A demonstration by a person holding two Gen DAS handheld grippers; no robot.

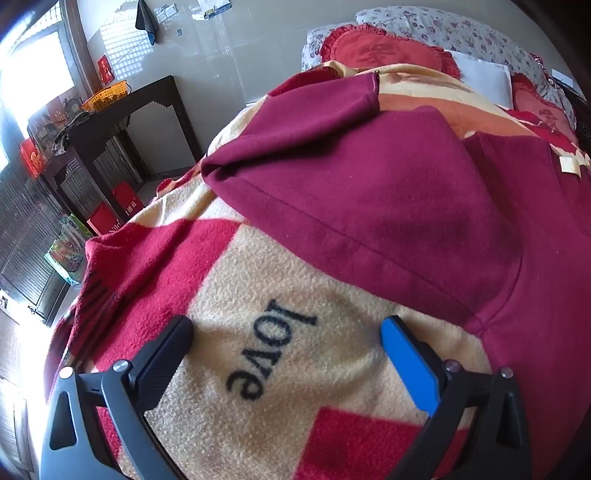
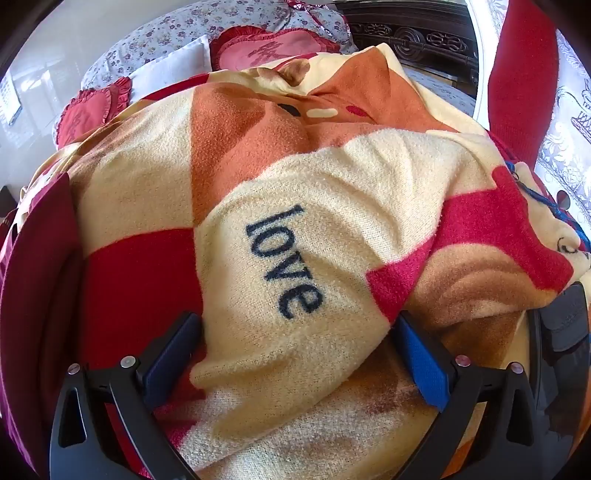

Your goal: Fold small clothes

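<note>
While both tools hang over the blanket:
Left gripper: fingers spread, holding nothing, above the blanket's "love" print.
Right gripper: fingers spread, holding nothing.
Shirt: maroon, lying on the blanket, just beyond the left gripper.

A home bedroom. A bed fills both views — a fleece blanket in cream, red and brown, printed "love", is spread over it. At the head end lie red frilled cushions, a white pillow and a floral quilt, against a dark carved headboard. Past the bed's left edge stands a dark wooden side table with an orange basket, red boxes on the floor beneath — a bright window beside it.
</note>
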